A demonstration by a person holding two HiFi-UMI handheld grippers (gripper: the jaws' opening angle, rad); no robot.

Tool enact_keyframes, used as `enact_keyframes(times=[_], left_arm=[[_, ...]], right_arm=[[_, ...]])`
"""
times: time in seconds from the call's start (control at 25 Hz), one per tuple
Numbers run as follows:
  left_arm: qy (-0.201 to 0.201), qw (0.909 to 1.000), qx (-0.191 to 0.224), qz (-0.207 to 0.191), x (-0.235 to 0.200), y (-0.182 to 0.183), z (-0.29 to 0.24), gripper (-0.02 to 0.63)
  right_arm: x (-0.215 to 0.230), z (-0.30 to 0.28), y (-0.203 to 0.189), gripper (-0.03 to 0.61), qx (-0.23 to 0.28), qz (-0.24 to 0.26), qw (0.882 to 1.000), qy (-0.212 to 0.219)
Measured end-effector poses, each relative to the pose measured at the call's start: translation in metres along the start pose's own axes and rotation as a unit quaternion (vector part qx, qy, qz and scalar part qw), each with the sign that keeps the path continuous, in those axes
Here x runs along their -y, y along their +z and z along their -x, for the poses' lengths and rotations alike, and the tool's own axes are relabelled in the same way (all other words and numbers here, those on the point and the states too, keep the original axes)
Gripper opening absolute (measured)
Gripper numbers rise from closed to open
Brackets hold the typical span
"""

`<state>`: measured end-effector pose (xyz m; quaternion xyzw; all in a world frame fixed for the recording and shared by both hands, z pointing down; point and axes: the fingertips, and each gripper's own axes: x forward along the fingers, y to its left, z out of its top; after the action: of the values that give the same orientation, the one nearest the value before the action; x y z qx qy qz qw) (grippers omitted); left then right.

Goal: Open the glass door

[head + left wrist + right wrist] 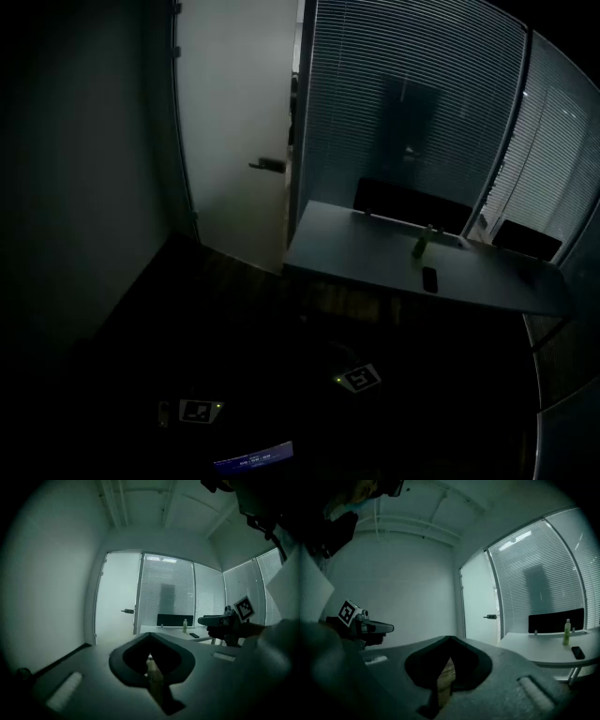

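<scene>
The room is dim. The frosted glass door (234,122) stands at the far left corner, its dark lever handle (267,165) on its right edge; it looks closed. The same door (115,597) and handle (127,611) show far ahead in the left gripper view, as do the door (478,602) and handle (489,617) in the right gripper view. My left gripper (150,637) is shut and empty. My right gripper (450,639) is also shut with nothing in it. Both are held low and well short of the door; only their marker cubes, left (197,411) and right (359,378), show from above.
A grey desk (375,258) stands right of the door against a glass wall with blinds (403,112). On it are a green bottle (421,244) and a dark phone (429,278). A plain wall (84,187) closes the left side.
</scene>
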<state>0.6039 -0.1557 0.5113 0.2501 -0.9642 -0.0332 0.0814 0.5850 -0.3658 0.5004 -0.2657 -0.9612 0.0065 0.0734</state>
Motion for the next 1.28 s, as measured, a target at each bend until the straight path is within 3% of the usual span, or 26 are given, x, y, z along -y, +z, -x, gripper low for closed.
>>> enact_keyframes(times=[0.32,0.72,1.04,1.28], left_arm=[[0.008,1.0000,-0.003,0.004,-0.020,-0.005,0.014,0.003],[0.008,0.9998,-0.013,0.015,-0.045,-0.018,0.001,0.003],[0.017,0.9996,-0.017,0.017,-0.092,-0.009,-0.050,0.003],[0.021,0.9997,-0.015,-0.006,-0.130,0.015,-0.109,0.003]], right_arm=[[-0.020,-0.010,0.005,-0.005,0.023,-0.020,0.999,0.011],[-0.020,-0.046,-0.008,-0.005,0.002,-0.008,1.000,0.016],[0.008,-0.120,-0.003,-0.005,0.007,-0.010,1.000,0.024],[0.041,-0.187,0.012,-0.005,0.014,-0.015,0.999,0.024]])
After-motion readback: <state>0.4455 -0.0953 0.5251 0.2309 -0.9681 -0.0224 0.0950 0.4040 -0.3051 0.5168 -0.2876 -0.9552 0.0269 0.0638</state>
